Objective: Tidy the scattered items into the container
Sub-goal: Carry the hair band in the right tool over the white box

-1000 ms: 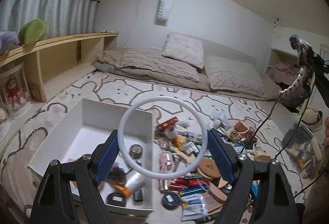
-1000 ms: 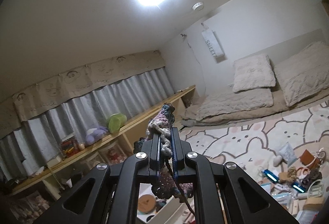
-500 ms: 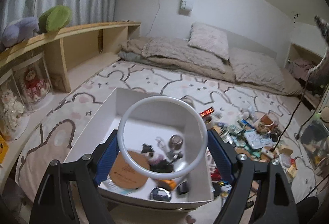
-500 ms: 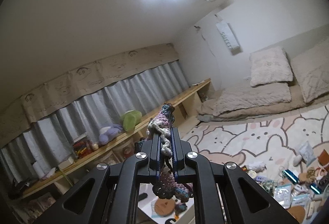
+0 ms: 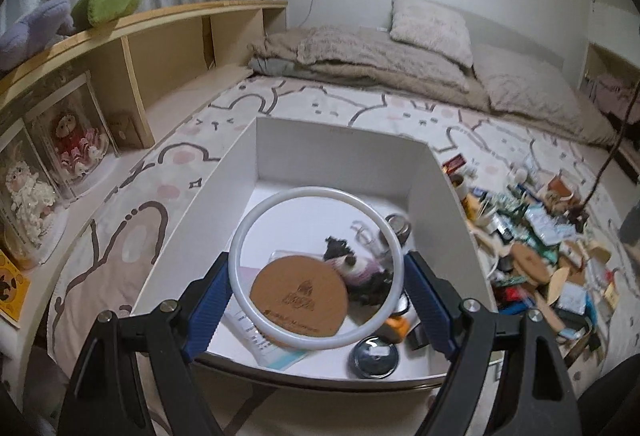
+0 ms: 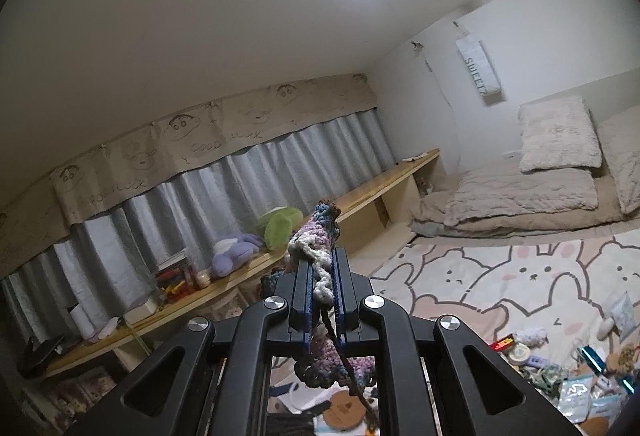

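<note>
My left gripper [image 5: 318, 276] is shut on a white ring [image 5: 256, 224], held flat above the near part of a white box [image 5: 340, 145]. The box holds a round cork coaster [image 5: 298, 298], a dark fluffy item [image 5: 340, 248], a round metal tin [image 5: 376, 354] and other small things. My right gripper [image 6: 320, 276] is shut on a multicoloured crocheted piece [image 6: 314, 234], held high in the air; its lower part and a cord hang down below the fingers. The scattered items [image 5: 536, 244] lie on the mat right of the box, and also show in the right wrist view [image 6: 572, 372].
The box and clutter sit on a bunny-print mat [image 5: 320, 103]. A wooden shelf [image 5: 168, 35] with plush toys and doll cases runs along the left. Folded bedding and pillows [image 5: 400, 47] lie at the back wall.
My left gripper has moved left with the ring, from over the clutter to over the box, and lower. The right gripper has kept hold of the crocheted piece and tilted a little.
</note>
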`<action>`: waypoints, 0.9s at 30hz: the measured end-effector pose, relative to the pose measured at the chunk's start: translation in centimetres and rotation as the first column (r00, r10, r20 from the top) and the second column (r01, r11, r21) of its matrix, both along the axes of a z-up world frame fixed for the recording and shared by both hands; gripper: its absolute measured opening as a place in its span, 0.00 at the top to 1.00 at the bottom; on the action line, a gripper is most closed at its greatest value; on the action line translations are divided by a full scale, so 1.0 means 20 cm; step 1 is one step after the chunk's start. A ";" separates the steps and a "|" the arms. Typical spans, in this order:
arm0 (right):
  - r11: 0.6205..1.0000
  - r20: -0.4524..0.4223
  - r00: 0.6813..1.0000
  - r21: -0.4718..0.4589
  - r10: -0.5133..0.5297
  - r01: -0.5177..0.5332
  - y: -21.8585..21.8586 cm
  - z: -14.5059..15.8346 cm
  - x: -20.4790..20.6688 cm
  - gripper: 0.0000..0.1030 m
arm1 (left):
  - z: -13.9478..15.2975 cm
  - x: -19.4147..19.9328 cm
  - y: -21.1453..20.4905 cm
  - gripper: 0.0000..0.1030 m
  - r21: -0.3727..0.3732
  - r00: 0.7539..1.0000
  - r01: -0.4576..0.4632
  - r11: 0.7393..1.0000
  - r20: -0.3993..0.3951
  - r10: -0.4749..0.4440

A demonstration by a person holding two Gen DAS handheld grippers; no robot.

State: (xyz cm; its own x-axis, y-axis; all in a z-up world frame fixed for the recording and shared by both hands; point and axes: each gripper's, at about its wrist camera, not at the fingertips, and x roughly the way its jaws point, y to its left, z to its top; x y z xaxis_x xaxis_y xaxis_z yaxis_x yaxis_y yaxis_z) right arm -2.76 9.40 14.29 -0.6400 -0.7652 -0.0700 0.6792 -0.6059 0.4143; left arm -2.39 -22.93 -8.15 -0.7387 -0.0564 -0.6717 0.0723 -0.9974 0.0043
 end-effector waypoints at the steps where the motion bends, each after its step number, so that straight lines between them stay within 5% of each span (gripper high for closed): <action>1: 1.000 0.000 1.000 0.002 0.005 -0.005 -0.02 0.01 -0.01 0.91 | -0.02 -0.01 0.00 0.19 -0.008 1.000 0.004 1.000 0.014 -0.004; 12: 0.998 0.000 0.999 0.043 0.051 -0.050 -0.25 0.03 -0.06 0.91 | -0.15 -0.09 0.00 0.19 -0.071 0.990 0.071 0.995 0.125 -0.061; 22: 0.995 0.050 0.996 0.072 0.069 -0.073 -0.45 -0.04 -0.17 0.91 | -0.23 -0.19 -0.02 0.19 -0.074 0.965 0.140 0.987 0.235 -0.119; 27: 0.994 0.082 0.995 0.088 0.062 -0.069 -0.53 -0.10 -0.25 0.91 | -0.25 -0.21 -0.04 0.18 -0.017 0.952 0.154 0.988 0.270 -0.144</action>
